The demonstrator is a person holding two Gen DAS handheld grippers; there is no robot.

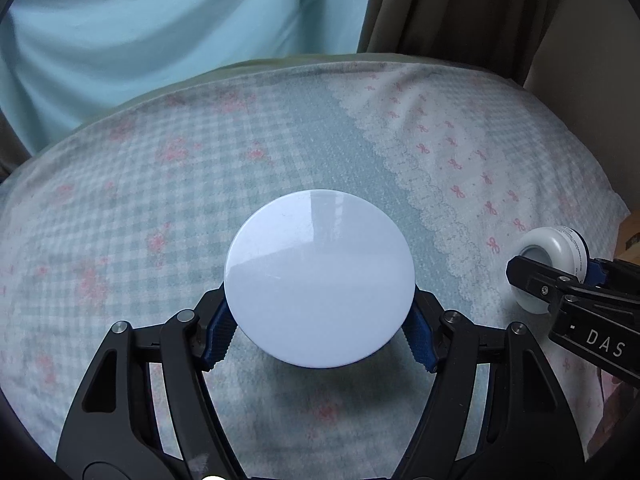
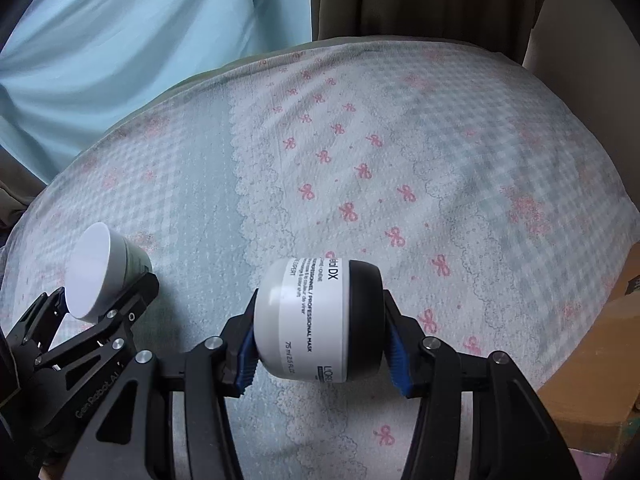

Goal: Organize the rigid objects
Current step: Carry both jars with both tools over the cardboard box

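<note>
My left gripper is shut on a round white jar, its flat white lid facing the camera, lifted just above the bed. The right wrist view shows that same white jar at the left, held in the left gripper. My right gripper is shut on a small white jar with a black lid; it lies sideways between the blue pads, printed label up. In the left wrist view this small jar shows end-on at the right edge, in the right gripper.
A bedsheet with blue checks, lace print and pink bows covers the bed. Light blue fabric and a dark curtain hang behind it. A cardboard box stands at the bed's right edge.
</note>
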